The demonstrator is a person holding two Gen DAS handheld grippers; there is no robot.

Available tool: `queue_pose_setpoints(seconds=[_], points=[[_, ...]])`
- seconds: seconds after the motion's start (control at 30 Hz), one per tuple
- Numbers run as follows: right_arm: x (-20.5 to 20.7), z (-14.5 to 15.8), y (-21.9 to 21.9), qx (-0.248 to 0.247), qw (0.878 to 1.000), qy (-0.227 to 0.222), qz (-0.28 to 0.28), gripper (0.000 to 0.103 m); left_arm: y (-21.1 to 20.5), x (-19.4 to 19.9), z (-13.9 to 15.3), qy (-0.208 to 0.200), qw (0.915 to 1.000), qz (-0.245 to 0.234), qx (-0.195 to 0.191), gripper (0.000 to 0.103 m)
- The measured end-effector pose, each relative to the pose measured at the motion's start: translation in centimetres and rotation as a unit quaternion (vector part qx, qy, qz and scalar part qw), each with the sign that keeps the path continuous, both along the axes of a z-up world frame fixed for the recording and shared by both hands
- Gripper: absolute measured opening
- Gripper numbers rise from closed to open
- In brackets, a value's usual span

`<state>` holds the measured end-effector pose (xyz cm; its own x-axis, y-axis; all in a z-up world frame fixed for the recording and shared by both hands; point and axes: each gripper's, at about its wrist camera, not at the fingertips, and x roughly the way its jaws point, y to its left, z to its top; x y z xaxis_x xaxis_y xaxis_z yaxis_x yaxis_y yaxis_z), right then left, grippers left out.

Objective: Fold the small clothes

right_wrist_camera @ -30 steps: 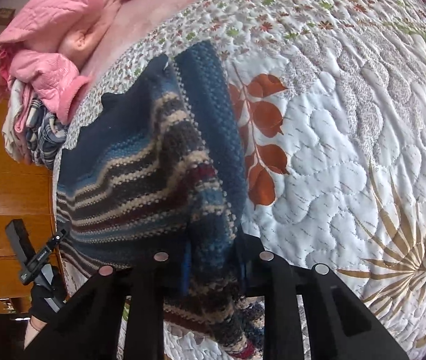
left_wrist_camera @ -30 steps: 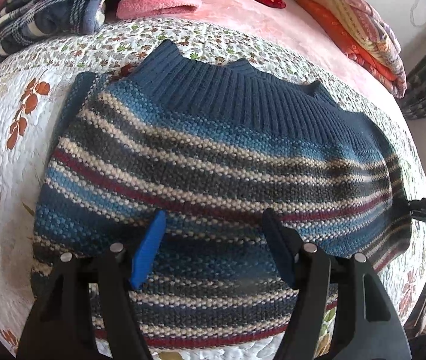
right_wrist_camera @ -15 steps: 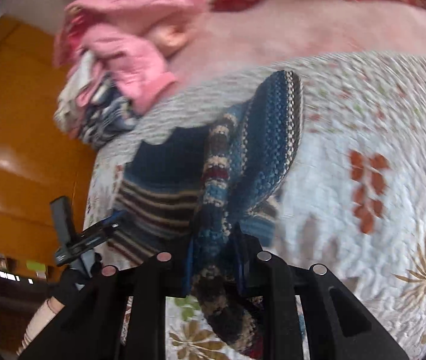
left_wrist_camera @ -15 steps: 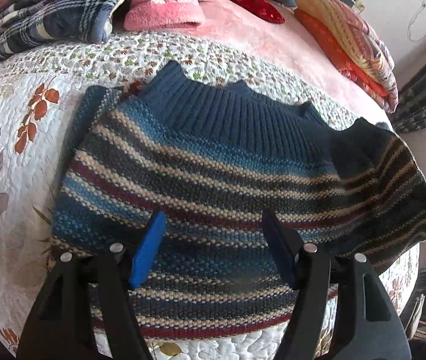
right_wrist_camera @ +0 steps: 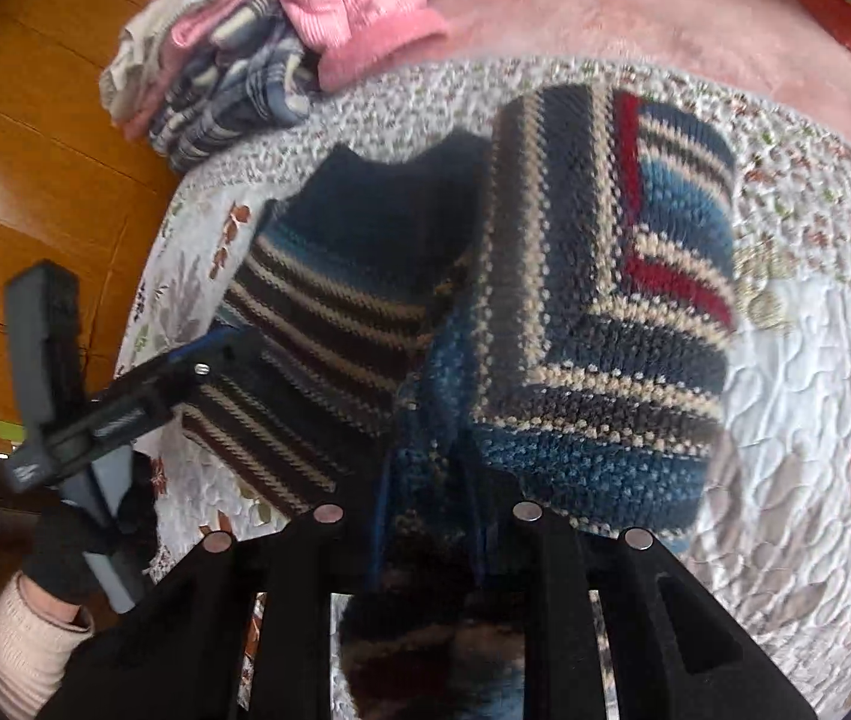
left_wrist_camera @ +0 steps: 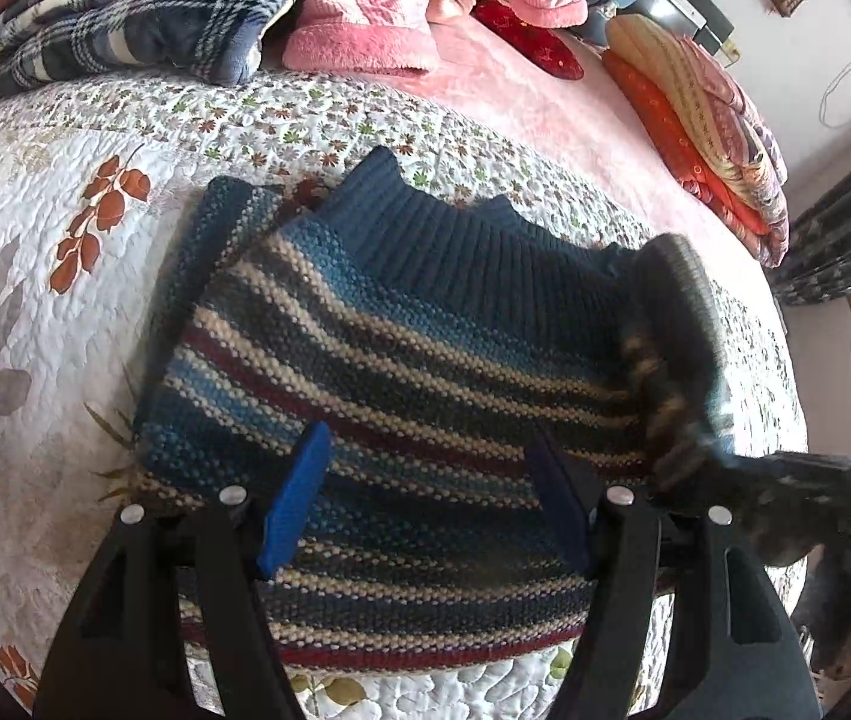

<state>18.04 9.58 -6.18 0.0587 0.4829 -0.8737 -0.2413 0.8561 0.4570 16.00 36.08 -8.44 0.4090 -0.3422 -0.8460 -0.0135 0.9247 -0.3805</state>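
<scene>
Striped sweater (left_wrist_camera: pixel 425 372): I judge it mid-fold, right gripper (right_wrist_camera: pixel 425 540) clamped on its raised side (left gripper (left_wrist_camera: pixel 425 510) open, empty), further folds outstanding.

This is a bedroom in a home. A bed fills both views, spread with a white quilted coverlet (left_wrist_camera: pixel 65 276) printed with leaves and small flowers over a pink plush blanket (left_wrist_camera: pixel 545 114), and heaped at its far end with loose clothes: a blue plaid garment (left_wrist_camera: pixel 137 24) and pink fleece ones (left_wrist_camera: pixel 365 6). Folded quilts in orange and patterned cloth (left_wrist_camera: pixel 701 114) are stacked at one side near dark curtains (left_wrist_camera: pixel 845 240), and orange wooden panelling (right_wrist_camera: pixel 35 138) stands beside the bed.
</scene>
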Motion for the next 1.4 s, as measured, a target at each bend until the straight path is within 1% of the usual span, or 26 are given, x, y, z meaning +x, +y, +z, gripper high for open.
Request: queue_pose_setpoints(seconds=[0.17, 0.23, 0.33, 0.37, 0.47, 0.5, 0.57, 0.63, 0.67, 0.73, 0.8, 0.93, 1.0, 1.1, 1.23, 1.3, 1.37, 1.4], points=[[0.0, -1.2, 0.5, 0.004, 1.000, 0.012, 0.001, 0.025, 0.3, 0.1, 0.1, 0.001, 0.9998, 0.005, -0.018, 0.066], [0.0, -1.4, 0.9, 0.015, 1.000, 0.019, -0.001, 0.028, 0.3, 0.3, 0.1, 0.005, 0.9993, 0.009, -0.037, 0.066], [0.1, -1.7, 0.8, 0.032, 0.999, 0.031, -0.005, 0.029, 0.1, 0.4, 0.1, 0.010, 0.9977, 0.012, -0.066, 0.066], [0.1, -1.6, 0.7, 0.042, 0.998, 0.036, -0.008, 0.033, -0.1, 0.5, 0.1, 0.013, 0.9967, 0.013, -0.079, 0.066], [0.2, -0.6, 0.1, 0.081, 0.996, 0.042, -0.016, 0.035, -1.1, 0.7, 0.2, 0.018, 0.9932, 0.005, -0.115, 0.066], [0.2, 0.5, -0.5, 0.102, 0.994, 0.036, -0.018, 0.035, -1.8, 0.8, 0.3, 0.018, 0.9925, -0.003, -0.121, 0.066], [0.4, 2.2, -1.3, 0.114, 0.993, 0.021, -0.023, 0.037, -3.1, 1.0, 0.6, 0.019, 0.9917, -0.021, -0.126, 0.067], [0.6, 4.2, -3.4, 0.107, 0.993, -0.011, -0.040, 0.040, -4.4, 1.1, 0.7, 0.021, 0.9900, -0.037, -0.134, 0.070], [0.6, 4.6, -4.1, 0.102, 0.994, -0.017, -0.047, 0.043, -5.3, 1.3, 0.7, 0.023, 0.9886, -0.044, -0.142, 0.071], [0.8, 4.7, -6.5, 0.079, 0.994, -0.025, -0.075, 0.044, -6.8, 1.5, 0.4, 0.033, 0.9859, -0.059, -0.153, 0.073], [0.9, 3.8, -9.0, 0.057, 0.993, -0.021, -0.100, 0.044, -8.2, 1.7, 0.1, 0.041, 0.9844, -0.074, -0.154, 0.075], [0.8, 1.1, -12.4, 0.040, 0.990, 0.007, -0.134, 0.044, -10.5, 2.2, -1.0, 0.056, 0.9846, -0.085, -0.142, 0.075], [0.6, 0.2, -13.7, 0.030, 0.990, 0.015, -0.139, 0.044, -11.2, 2.5, -1.5, 0.063, 0.9838, -0.084, -0.146, 0.075], [0.3, -0.3, -15.2, 0.033, 0.989, 0.020, -0.142, 0.044, -12.2, 2.8, -2.0, 0.066, 0.9828, -0.088, -0.148, 0.075], [-0.2, -0.8, -16.2, 0.034, 0.989, 0.027, -0.139, 0.044, -13.4, 3.1, -2.4, 0.069, 0.9819, -0.091, -0.151, 0.075], [-0.3, -1.1, -15.7, 0.026, 0.990, 0.029, -0.132, 0.044, -14.1, 3.2, -2.5, 0.069, 0.9815, -0.092, -0.154, 0.074], [-0.4, -1.4, -15.3, 0.020, 0.992, 0.030, -0.125, 0.044, -14.8, 3.2, -2.3, 0.064, 0.9816, -0.099, -0.151, 0.069], [-0.4, -1.5, -15.2, 0.019, 0.992, 0.031, -0.122, 0.044, -15.1, 3.3, -2.1, 0.061, 0.9822, -0.101, -0.146, 0.064]])
